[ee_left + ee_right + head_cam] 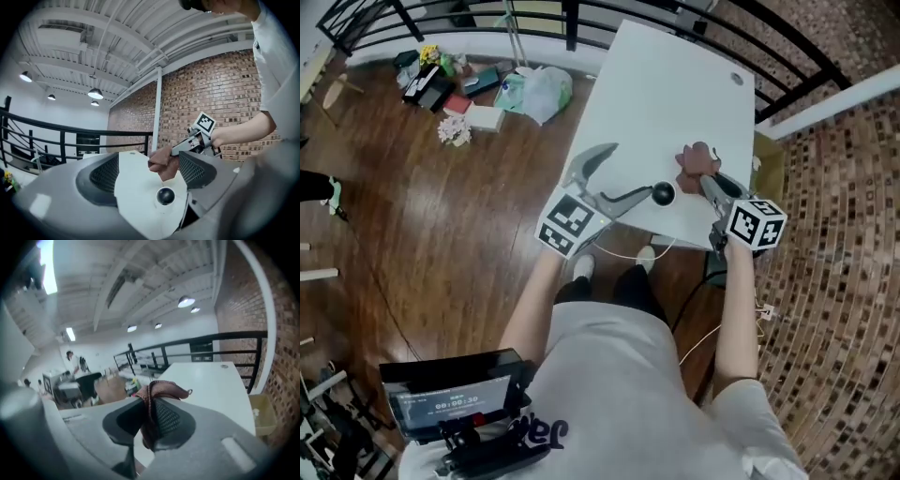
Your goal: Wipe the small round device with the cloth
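Observation:
The small round black device (663,194) sits near the front edge of the white table (675,84). My left gripper (630,172) is open with its jaws spread wide; one jaw tip lies right beside the device. In the left gripper view the device (165,195) rests on the table between the jaws, nearer the right one. My right gripper (709,185) is shut on a brown cloth (696,161), held just to the right of and behind the device. In the left gripper view the cloth (163,164) hangs above the device. In the right gripper view the cloth (161,390) is bunched between the jaws.
A cardboard box (769,155) stands at the table's right side. A plastic bag (539,89) and several small items (441,80) lie on the wood floor at the back left. A black railing (581,14) runs behind the table. A cable (628,253) hangs below the front edge.

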{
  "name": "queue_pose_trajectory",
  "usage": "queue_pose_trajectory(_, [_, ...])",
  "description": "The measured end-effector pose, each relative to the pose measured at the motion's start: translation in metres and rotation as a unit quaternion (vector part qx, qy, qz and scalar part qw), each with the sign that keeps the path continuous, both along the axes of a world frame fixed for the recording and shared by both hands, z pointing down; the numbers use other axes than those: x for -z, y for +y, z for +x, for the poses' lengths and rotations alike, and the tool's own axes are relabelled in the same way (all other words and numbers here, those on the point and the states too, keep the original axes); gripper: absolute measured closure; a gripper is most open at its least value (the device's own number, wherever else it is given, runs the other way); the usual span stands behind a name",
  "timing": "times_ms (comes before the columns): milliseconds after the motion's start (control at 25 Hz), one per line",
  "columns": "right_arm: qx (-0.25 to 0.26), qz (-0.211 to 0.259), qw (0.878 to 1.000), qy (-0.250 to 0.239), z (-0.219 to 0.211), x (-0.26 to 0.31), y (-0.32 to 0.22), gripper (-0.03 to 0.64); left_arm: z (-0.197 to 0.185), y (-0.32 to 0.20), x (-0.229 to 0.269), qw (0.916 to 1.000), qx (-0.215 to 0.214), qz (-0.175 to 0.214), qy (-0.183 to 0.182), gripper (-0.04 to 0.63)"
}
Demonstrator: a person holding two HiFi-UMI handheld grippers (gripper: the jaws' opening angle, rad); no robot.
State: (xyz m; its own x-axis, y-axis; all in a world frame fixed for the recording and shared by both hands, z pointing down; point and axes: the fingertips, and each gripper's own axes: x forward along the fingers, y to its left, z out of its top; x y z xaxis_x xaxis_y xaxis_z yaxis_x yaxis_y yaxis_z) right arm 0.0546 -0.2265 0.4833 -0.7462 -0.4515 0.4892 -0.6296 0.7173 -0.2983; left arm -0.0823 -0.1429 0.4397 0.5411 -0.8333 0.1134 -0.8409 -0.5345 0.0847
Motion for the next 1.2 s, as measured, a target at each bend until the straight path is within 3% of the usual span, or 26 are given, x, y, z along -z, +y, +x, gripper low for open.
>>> queue_pose_trajectory(80, [-0.052, 0.041, 0.992, -0.106, -0.005, 0.061, 0.024, 0.58, 0.007, 0.006, 0.027, 0.9994, -0.003, 0.035, 0.002, 0.175])
queue_pose_trajectory(160, [-0.093, 0.103, 0.979, -0.148, -0.002, 0.111, 0.054, 0.58, 0.016, 0.013, 0.05, 0.9982, -0.001, 0.06, 0.005, 0.178])
queue_pose_trajectory(320, [-0.124, 0.208, 0.965, -0.099, 0.032, 0.146, 0.103, 0.58, 0.049, 0.023, 0.075, 0.9962, 0.017, 0.084, 0.011, 0.192])
queue_pose_trajectory(400, [-0.14, 0.246, 0.957, -0.069, 0.055, 0.151, 0.117, 0.58, 0.064, 0.029, 0.083, 0.9957, 0.029, 0.085, 0.022, 0.248])
queue_pose_trajectory(480, [-0.158, 0.269, 0.948, -0.059, 0.072, 0.158, 0.131, 0.58, 0.075, 0.039, 0.088, 0.9952, 0.038, 0.086, 0.024, 0.249])
queue_pose_trajectory(680, [-0.194, 0.276, 0.938, -0.079, 0.135, 0.164, 0.189, 0.58, 0.11, 0.093, 0.108, 0.9865, 0.124, 0.104, -0.024, 0.377])
queue_pose_trajectory(840, [-0.21, 0.248, 0.939, -0.109, 0.184, 0.154, 0.244, 0.581, 0.148, 0.157, 0.109, 0.9802, 0.17, 0.096, -0.031, 0.48])
queue_pose_trajectory(920, [-0.206, 0.238, 0.942, -0.118, 0.199, 0.15, 0.262, 0.581, 0.163, 0.183, 0.107, 0.9772, 0.189, 0.086, -0.044, 0.574])
queue_pose_trajectory(1040, [-0.185, 0.231, 0.948, -0.117, 0.205, 0.148, 0.281, 0.581, 0.176, 0.214, 0.107, 0.9728, 0.209, 0.068, -0.072, 0.581])
queue_pose_trajectory(1200, [-0.157, 0.256, 0.948, -0.106, 0.195, 0.167, 0.304, 0.581, 0.17, 0.238, 0.121, 0.9664, 0.238, 0.068, -0.068, 0.581])
